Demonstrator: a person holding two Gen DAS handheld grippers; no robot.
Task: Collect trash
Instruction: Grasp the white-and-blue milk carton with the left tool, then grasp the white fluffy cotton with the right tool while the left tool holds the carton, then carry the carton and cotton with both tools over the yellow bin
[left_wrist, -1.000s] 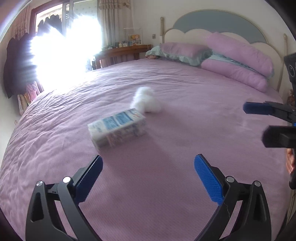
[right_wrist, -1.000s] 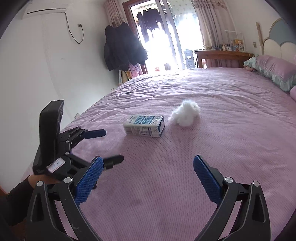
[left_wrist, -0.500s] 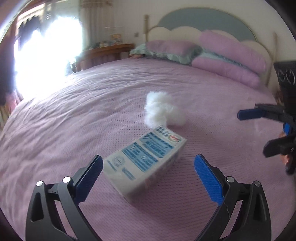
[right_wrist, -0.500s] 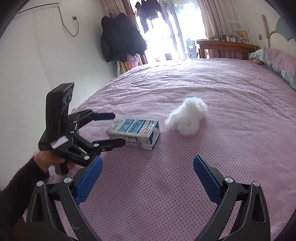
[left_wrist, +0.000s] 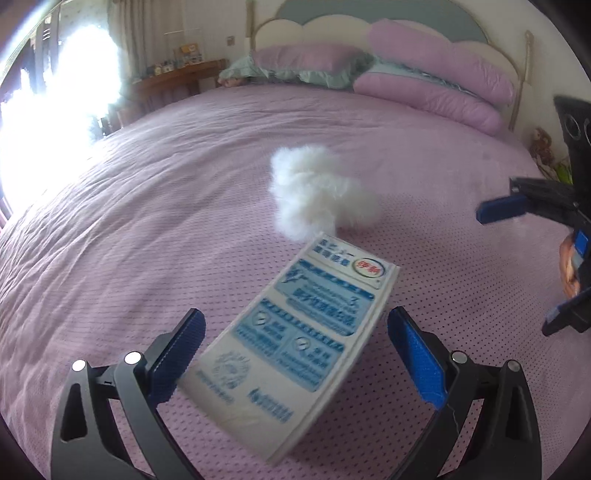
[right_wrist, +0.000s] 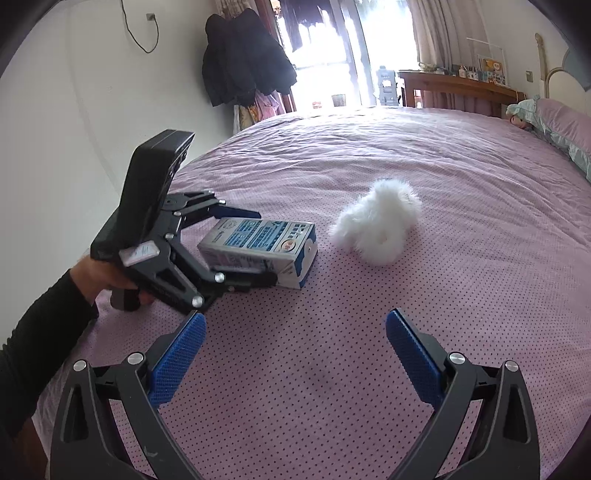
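A white and blue milk carton (left_wrist: 295, 343) lies on its side on the pink bedspread (left_wrist: 129, 229). My left gripper (left_wrist: 295, 339) is open and straddles the carton, one blue pad on each long side; the right pad stands apart from it. The right wrist view shows the same: the left gripper (right_wrist: 264, 247) flanks the carton (right_wrist: 258, 238), held by a hand in a dark sleeve. Just beyond the carton sits a white fluffy ball (left_wrist: 317, 195), also seen right of the carton (right_wrist: 380, 229). My right gripper (right_wrist: 295, 350) hovers open and empty over the bedspread, short of both items.
Purple pillows (left_wrist: 436, 74) lean on the headboard at the bed's far end. A wooden desk (right_wrist: 454, 85) with small items stands by the bright window. Dark coats (right_wrist: 243, 66) hang on the wall past the bed's left edge. The right gripper (left_wrist: 524, 266) shows at the right.
My left gripper has advanced to the carton, which now lies between its open fingers. The right gripper has drifted closer to the carton and the fluffy ball.
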